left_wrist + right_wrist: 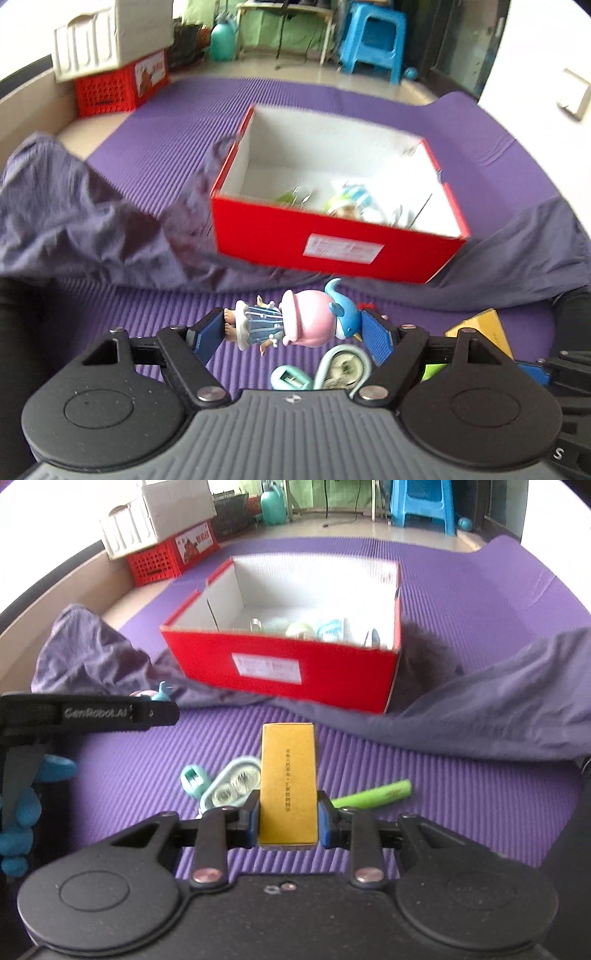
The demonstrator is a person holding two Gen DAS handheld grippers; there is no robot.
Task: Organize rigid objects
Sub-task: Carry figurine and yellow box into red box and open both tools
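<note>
My left gripper [293, 330] is shut on a toy figurine [295, 323] with a pink hat, a striped blue dress and a blue dolphin, held sideways above the purple mat [147, 140]. My right gripper [287, 819] is shut on a yellow box [288, 775] that stands lengthwise between the blue pads. Ahead of both sits an open red cardboard box [332, 240] [280, 661] with several small items inside. On the mat below lie a teal two-well case [231, 788] [343, 369], a small teal sharpener [194, 777] [288, 380] and a green marker [373, 794].
A crumpled grey-purple cloth [92, 221] [498, 701] lies around the red box on both sides. A red crate [118, 85] under a white carton stands at the far left. A blue stool [373, 40] and a teal watering can [221, 37] stand beyond the mat. A blue-gloved hand [18, 812] holds the left gripper.
</note>
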